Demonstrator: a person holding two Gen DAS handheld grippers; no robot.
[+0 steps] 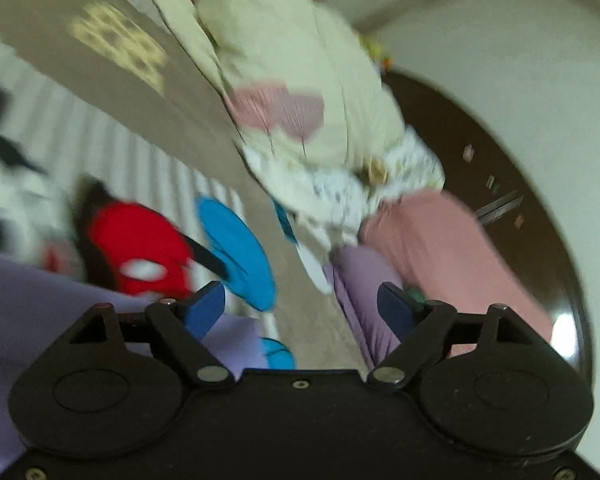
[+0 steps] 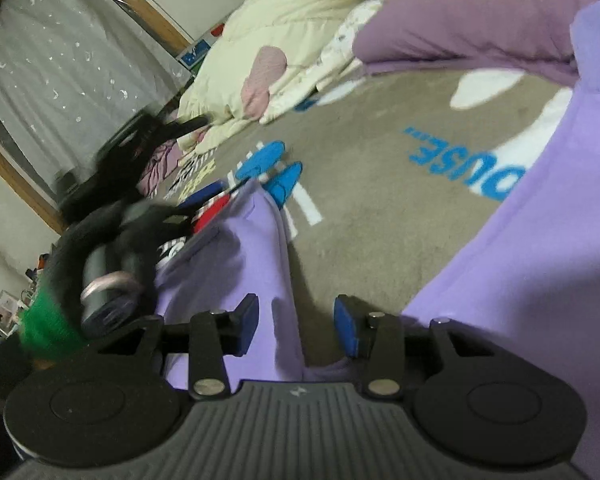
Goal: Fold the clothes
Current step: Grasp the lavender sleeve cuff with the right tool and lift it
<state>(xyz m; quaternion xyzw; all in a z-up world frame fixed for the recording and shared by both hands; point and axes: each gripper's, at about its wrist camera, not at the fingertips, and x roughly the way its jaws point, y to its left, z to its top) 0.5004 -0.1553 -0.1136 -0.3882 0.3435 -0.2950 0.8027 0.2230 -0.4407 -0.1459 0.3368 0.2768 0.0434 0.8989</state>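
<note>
A grey printed bedspread [image 2: 380, 208] with a cream quilt [image 1: 300, 80] bunched at its far edge fills a white-walled bedroom, the lilac garment [image 2: 540, 264] spread across it, while the left gripper [image 1: 300, 308] and right gripper [image 2: 296, 326] both hover spread wide and empty above cloth.

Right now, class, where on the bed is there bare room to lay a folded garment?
The grey blanket is bare between the lilac garment and the cream quilt. Crowded: the far-left edge.
</note>
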